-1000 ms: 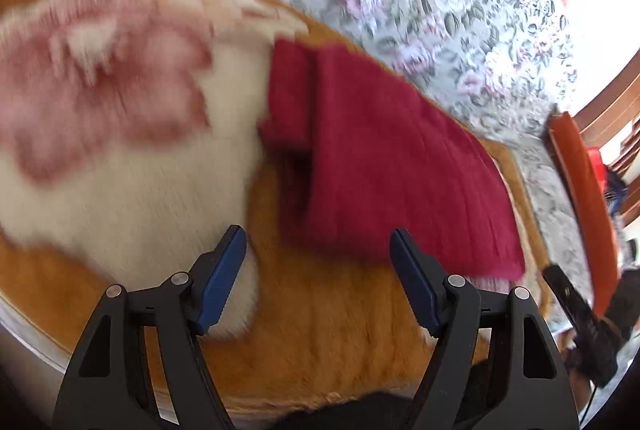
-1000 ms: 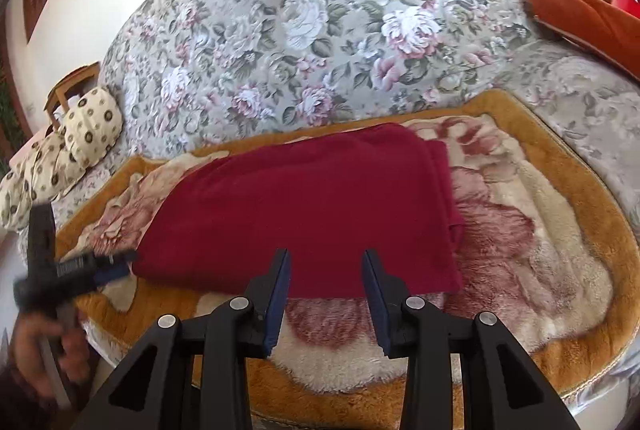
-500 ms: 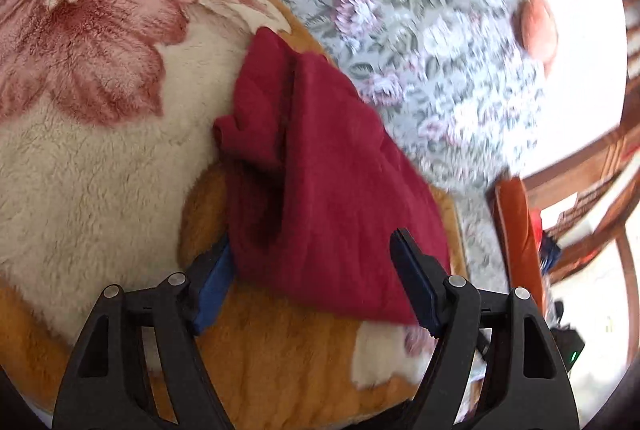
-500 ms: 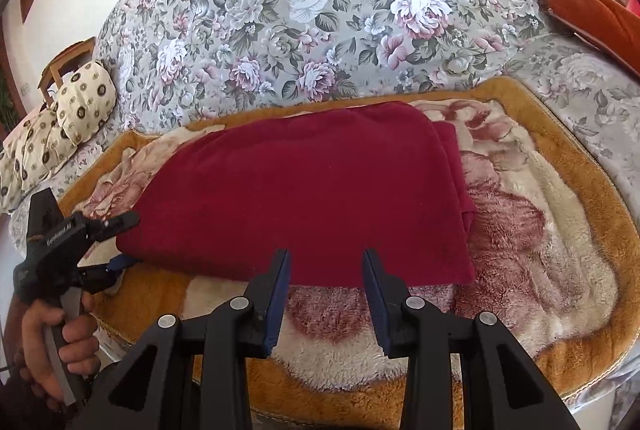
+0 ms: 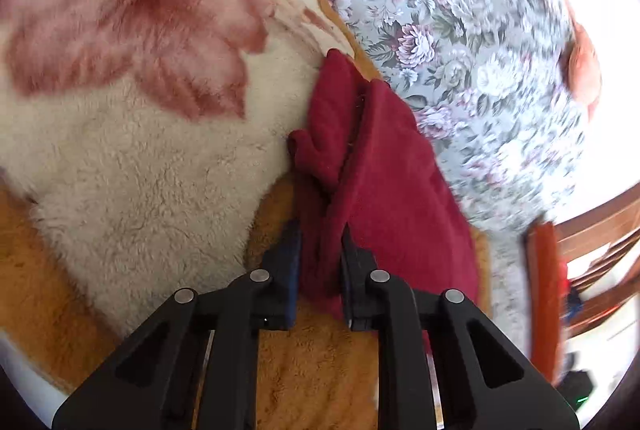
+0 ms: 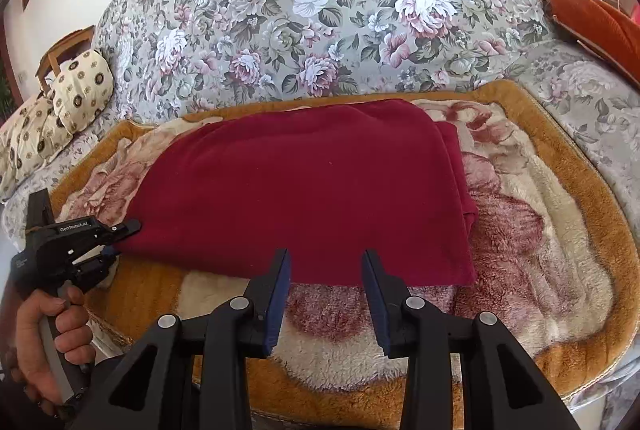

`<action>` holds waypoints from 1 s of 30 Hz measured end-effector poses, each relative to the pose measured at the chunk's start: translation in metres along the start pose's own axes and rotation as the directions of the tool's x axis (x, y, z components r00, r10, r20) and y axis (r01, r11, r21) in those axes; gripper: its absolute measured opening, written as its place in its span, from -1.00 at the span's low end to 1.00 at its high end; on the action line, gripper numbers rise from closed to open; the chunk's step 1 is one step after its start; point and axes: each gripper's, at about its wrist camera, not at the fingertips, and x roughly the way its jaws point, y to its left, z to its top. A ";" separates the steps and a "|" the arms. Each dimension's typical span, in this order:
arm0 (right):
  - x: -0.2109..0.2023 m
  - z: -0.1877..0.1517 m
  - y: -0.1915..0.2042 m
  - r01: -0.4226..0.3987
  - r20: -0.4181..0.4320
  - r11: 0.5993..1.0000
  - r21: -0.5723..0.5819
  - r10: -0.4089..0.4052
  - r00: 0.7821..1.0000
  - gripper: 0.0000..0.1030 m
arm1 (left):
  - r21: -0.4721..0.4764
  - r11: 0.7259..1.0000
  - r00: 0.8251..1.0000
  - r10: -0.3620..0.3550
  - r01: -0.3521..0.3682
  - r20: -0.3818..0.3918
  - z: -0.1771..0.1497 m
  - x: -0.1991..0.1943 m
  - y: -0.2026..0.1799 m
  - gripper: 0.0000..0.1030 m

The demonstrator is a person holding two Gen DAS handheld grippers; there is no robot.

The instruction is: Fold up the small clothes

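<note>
A dark red garment [image 6: 312, 189] lies folded flat on a fleece blanket [image 6: 540, 250] with a rose pattern and an orange border. In the left wrist view the garment [image 5: 384, 181] runs away from me, and my left gripper [image 5: 320, 258] is closing, its pads pressing on the near left corner. From the right wrist view the left gripper [image 6: 120, 234] shows at that corner, held by a hand [image 6: 52, 330]. My right gripper [image 6: 326, 258] stands open over the garment's near edge, nothing pinched.
The blanket [image 5: 140, 189] covers the seat of a floral sofa [image 6: 320, 9]. Cream patterned cushions [image 6: 80, 89] sit at the left end, an orange cushion [image 6: 592, 21] at the right. A wooden chair [image 5: 600, 230] stands beyond the sofa.
The left gripper's jaws have come together on the garment's corner, and the gripper has rolled and edged forward. The right gripper has stayed open and barely moved.
</note>
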 end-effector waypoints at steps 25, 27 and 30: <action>0.223 0.204 0.158 -0.479 -0.542 0.845 0.238 0.525 0.656 0.30 | 0.608 0.732 0.944 0.154 -0.308 0.292 -0.053 -0.013 -0.114 -0.75; 0.227 0.204 0.170 -0.465 -0.573 0.862 0.201 0.489 0.657 0.31 | 0.614 0.725 0.942 0.155 -0.313 0.297 -0.055 -0.013 -0.115 -0.75; 0.238 0.202 0.195 -0.411 -0.649 0.908 0.083 0.362 0.669 0.32 | 0.626 0.713 0.941 0.154 -0.317 0.302 -0.057 -0.013 -0.118 -0.75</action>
